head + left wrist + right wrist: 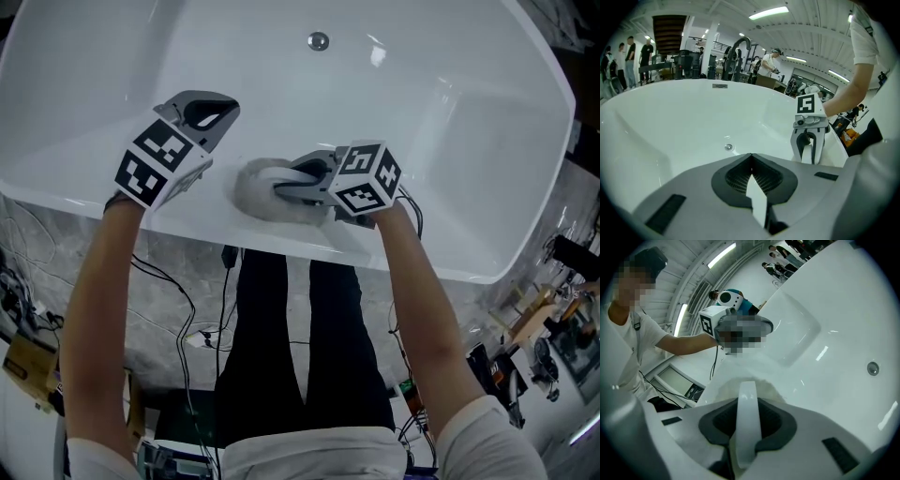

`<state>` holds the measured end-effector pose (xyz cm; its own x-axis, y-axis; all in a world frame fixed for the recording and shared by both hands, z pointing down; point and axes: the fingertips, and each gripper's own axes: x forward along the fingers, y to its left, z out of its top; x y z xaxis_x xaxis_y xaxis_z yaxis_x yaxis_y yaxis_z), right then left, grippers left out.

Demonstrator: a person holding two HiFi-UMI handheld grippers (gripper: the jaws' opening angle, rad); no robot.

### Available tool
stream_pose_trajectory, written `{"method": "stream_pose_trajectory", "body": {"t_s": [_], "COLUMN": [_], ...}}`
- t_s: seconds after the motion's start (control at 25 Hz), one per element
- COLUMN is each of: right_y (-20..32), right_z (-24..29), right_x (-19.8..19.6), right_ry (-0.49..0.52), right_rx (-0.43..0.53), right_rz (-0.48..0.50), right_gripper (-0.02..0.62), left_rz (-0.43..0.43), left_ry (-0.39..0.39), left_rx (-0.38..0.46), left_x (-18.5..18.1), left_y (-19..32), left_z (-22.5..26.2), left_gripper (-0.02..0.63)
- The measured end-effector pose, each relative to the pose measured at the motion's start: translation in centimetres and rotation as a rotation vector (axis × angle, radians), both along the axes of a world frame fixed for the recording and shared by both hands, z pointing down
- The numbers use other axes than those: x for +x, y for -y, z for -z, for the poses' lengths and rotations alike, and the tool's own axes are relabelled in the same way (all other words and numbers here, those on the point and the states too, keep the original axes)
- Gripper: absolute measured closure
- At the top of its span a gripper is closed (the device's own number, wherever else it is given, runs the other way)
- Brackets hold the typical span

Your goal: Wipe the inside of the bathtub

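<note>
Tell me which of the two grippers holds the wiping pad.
The right gripper: its jaws clamp the white fluffy pad at the bathtub's near wall. The left gripper is shut on nothing.

Glossy white bathtub (450, 131), small round metal drain (319, 40) in its floor, pale fluffy cloth (253, 189) pressed against the near inner wall

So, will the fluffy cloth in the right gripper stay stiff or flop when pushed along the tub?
Probably floppy: the cloth looks fuzzy and bunched against the right gripper. It likely glides easily, since the bathtub wall is glossy. It seems light, held by one narrow grip.
</note>
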<state>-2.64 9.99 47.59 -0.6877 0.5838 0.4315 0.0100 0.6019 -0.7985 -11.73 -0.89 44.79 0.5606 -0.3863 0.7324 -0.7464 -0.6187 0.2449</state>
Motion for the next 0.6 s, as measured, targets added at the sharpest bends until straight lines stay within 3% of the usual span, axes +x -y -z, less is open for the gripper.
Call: {"method": "stream_pose_trajectory", "body": {"t_s": [0.28, 0.6], "right_y": [1.0, 2.9], "right_z": [-4.0, -11.4], "right_x": [-0.4, -1.0], "right_ry": [-0.016, -0.061], "right_rx": [-0.013, -0.046], "right_rz": [-0.016, -0.033], "right_gripper": [0.505, 0.503], "left_rz": [-0.016, -0.018], "left_ry": [-0.007, 0.001], "left_rx": [0.004, -0.024], "left_x": [1.0, 0.9], "left_y": [0.2, 1.6], "left_z": [-0.5, -4.9], "left_gripper": [0.597, 0.597]}}
